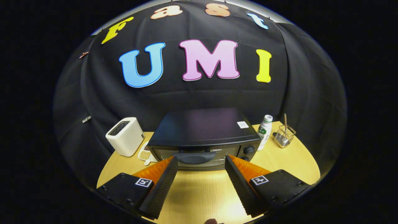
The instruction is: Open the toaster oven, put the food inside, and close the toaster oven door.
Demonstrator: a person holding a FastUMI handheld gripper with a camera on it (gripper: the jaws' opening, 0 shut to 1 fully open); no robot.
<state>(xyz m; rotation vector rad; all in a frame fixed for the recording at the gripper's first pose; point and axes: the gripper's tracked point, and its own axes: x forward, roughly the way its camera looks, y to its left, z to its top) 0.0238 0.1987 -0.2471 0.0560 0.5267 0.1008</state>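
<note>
The tongs (201, 162) stand wide apart, empty, their tips just short of the closed oven (203, 138) and either side of its door handle (195, 157). On the tabletop (199, 193), a toaster (125, 136) and a small dish (145, 154) sit left of the oven; a bottle (265, 130) and a wire holder (283, 135) sit right.

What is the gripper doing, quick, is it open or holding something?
Gripper: open, holding nothing, fingers spread just in front of the oven door handle.
</note>
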